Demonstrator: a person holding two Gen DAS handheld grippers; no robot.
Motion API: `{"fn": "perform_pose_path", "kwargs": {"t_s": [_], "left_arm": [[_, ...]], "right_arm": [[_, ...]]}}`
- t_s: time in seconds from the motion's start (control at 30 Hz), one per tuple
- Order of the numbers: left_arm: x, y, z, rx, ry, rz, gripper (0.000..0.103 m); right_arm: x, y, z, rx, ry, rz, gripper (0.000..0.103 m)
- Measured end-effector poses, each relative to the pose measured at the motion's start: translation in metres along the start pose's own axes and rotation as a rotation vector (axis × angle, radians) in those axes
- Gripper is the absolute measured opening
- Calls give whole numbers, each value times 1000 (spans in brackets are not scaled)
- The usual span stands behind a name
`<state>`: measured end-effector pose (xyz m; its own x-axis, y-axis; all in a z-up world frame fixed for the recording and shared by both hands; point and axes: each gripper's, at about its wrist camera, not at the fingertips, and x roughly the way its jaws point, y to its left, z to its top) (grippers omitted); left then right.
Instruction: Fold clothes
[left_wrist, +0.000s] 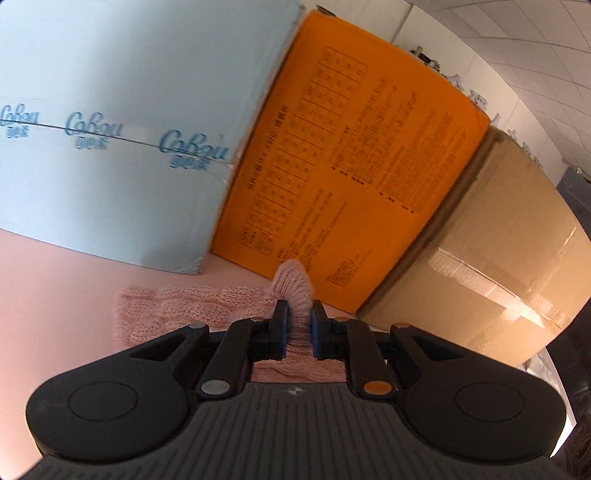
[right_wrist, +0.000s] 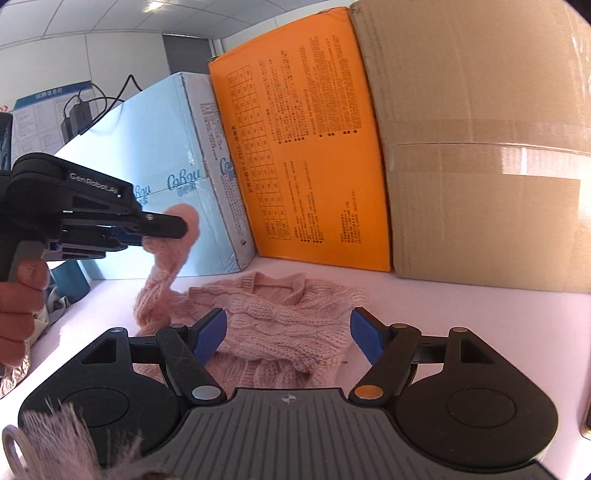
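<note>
My left gripper (left_wrist: 298, 325) is clamped on the sleeve (right_wrist: 173, 240) of the pink sweater (right_wrist: 280, 328), the cuff bunched between its pads and fanning out past the tips. My right gripper (right_wrist: 286, 334) has its jaws apart with nothing pinched between them; it hangs just above the sweater's body, which lies crumpled right below and ahead of it, neckline on the far side. The lifted sleeve trails down from my left gripper to the shoulder, off to the left of my right one.

I judge the knit light, soft and stretchy, a loose cable weave with fuzzy fibres that should grip well on the pads but could snag or pull out of shape if tugged. It will droop and fold wherever it is unsupported, so I would take hold at the firmer ribbed parts: cuff, hem or shoulder seam.

The bench (right_wrist: 461, 314) is smooth and pale pink. Beyond both grippers stand three boxes in a row: blue (right_wrist: 155, 147), orange (right_wrist: 306, 147) and brown (right_wrist: 487, 147). Behind them are a white wall, ceiling tiles and some cables
</note>
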<state>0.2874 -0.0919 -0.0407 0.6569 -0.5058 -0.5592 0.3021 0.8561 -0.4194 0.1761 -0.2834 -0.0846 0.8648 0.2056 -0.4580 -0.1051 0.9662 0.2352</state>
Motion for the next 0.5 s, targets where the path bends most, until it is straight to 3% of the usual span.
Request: {"fn": "perform_pose_path", "kwargs": {"t_s": [0.13,0.17,0.2,0.23,0.3,0.4,0.5], "left_arm": [[36,-29,-20,84,91,-54,14],[42,-33,-24,105,113,-65,25],[43,-36,-26,120,120,-64,42],[43,-38,-28,134,124,-63,50],[27,-38,-29,165,80,-75,70],[-4,-32,-30,255,-5,-55,78],[-30,-8,-34,308,-78,59,79]], "right_arm": [[-7,-19,-4,39,12,-56,72],[-8,-23,-5,48,16,-70,72],[-10,-27,-6,56,19,-83,72],[-11,-30,-7,63,24,-93,72],[-14,-35,-9,72,29,-109,72],[-15,-34,-7,79,13,-86,72],[-16,-33,-5,86,-2,-62,72]]}}
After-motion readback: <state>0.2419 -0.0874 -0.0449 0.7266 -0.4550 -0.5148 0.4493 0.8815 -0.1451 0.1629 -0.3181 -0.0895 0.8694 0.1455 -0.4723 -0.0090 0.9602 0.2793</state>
